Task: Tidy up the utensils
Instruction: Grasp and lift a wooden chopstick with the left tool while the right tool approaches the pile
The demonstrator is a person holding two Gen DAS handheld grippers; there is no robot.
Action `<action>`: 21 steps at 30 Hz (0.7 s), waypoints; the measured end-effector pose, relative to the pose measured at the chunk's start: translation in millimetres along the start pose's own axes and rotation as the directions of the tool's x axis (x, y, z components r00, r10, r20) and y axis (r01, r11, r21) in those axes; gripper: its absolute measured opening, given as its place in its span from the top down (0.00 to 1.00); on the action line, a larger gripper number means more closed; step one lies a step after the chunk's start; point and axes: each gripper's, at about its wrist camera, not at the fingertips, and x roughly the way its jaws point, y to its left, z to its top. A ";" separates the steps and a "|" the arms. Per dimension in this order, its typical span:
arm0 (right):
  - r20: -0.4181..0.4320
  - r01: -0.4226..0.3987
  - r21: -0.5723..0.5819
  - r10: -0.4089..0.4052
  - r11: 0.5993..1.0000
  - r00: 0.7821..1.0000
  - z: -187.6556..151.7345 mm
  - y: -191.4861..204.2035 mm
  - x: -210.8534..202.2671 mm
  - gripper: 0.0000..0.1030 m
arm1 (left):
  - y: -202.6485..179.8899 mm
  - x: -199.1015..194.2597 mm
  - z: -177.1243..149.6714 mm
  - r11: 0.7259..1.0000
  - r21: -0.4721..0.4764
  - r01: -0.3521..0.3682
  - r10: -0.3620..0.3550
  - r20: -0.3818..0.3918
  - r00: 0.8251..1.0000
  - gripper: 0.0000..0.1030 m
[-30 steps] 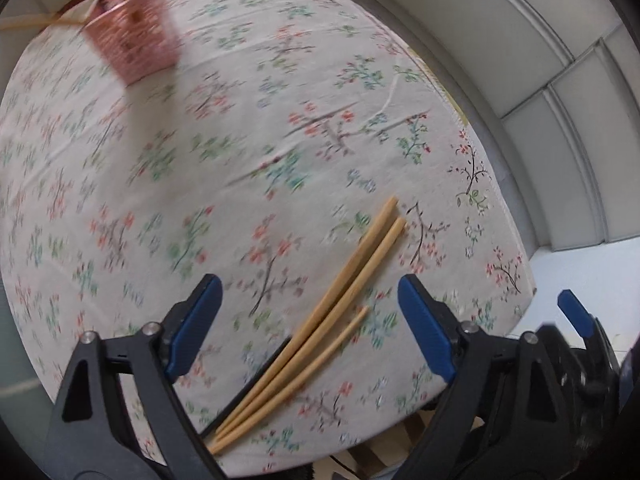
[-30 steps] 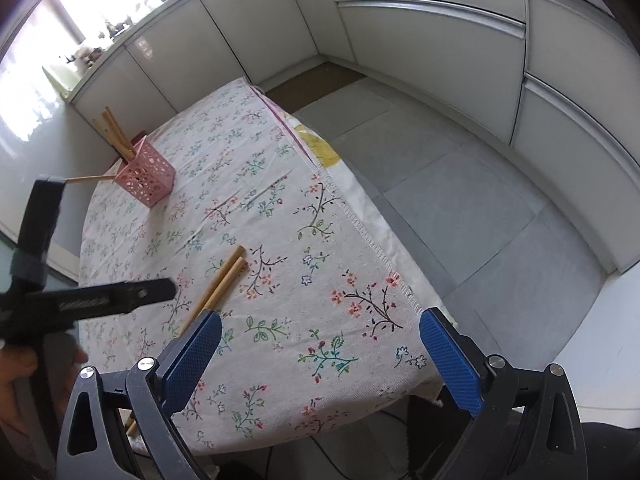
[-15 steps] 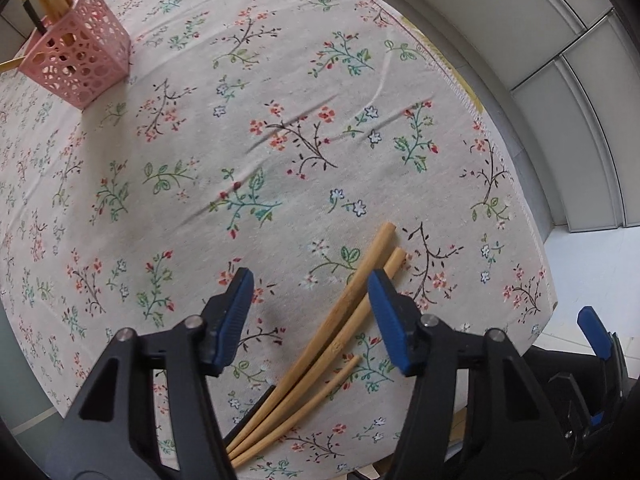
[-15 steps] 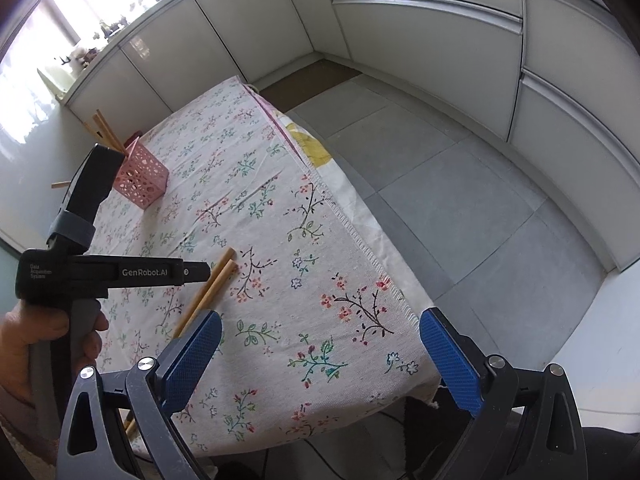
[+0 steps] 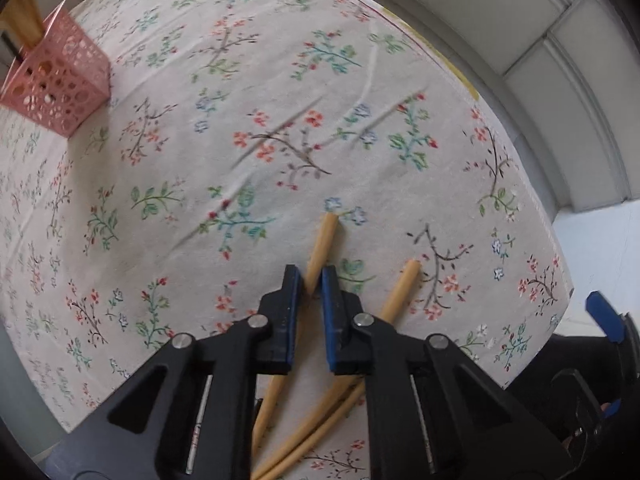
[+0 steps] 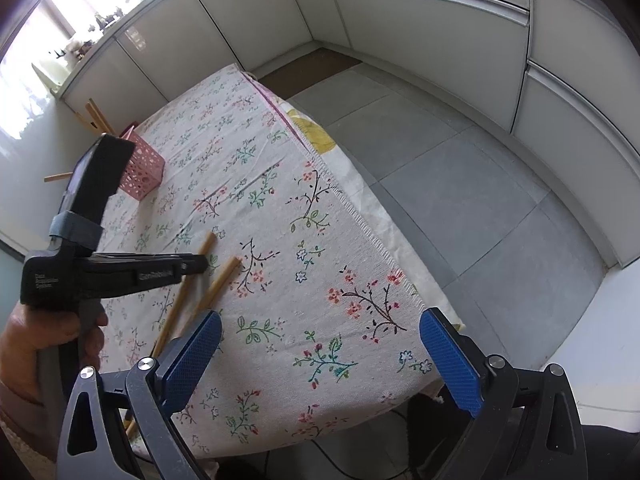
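Observation:
My left gripper (image 5: 310, 278) is shut on a wooden chopstick (image 5: 322, 240) near its far end, low over the floral tablecloth (image 5: 256, 148). Two more chopsticks (image 5: 394, 300) lie beside it to the right, running under the gripper. The pink perforated holder (image 5: 56, 88) stands at the far left with chopsticks in it. In the right wrist view the left gripper (image 6: 200, 266) pinches that chopstick (image 6: 206, 246), with another chopstick (image 6: 222, 282) beside it and the holder (image 6: 142, 170) further back. My right gripper (image 6: 320, 356) is open and empty above the table's near corner.
The table's right edge (image 6: 360, 220) drops to a grey tiled floor (image 6: 460, 184). White cabinets (image 6: 400, 40) line the walls. A loose chopstick (image 6: 58, 177) lies left of the holder. The right gripper's blue fingertip (image 5: 604, 316) shows at the right of the left wrist view.
My left gripper has come down and forward over the chopsticks and its jaws have closed from wide open onto one chopstick. The right gripper has stayed still and open.

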 end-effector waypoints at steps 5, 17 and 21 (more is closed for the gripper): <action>-0.020 0.012 -0.005 -0.012 1.000 1.000 1.0 7.5 10.0 0.03 | 38.8 -10.7 -9.2 0.997 -0.072 0.003 0.005 0.110 0.994 0.91; -0.098 -0.017 0.060 0.023 0.998 0.995 10.5 24.9 31.4 0.03 | 120.8 -96.6 -51.6 0.963 -0.269 0.020 0.094 0.405 0.909 0.92; -0.150 0.014 0.092 0.000 0.996 0.989 15.6 41.8 46.7 0.03 | 134.5 -132.3 -79.0 0.955 -0.294 0.024 0.128 0.487 0.864 0.92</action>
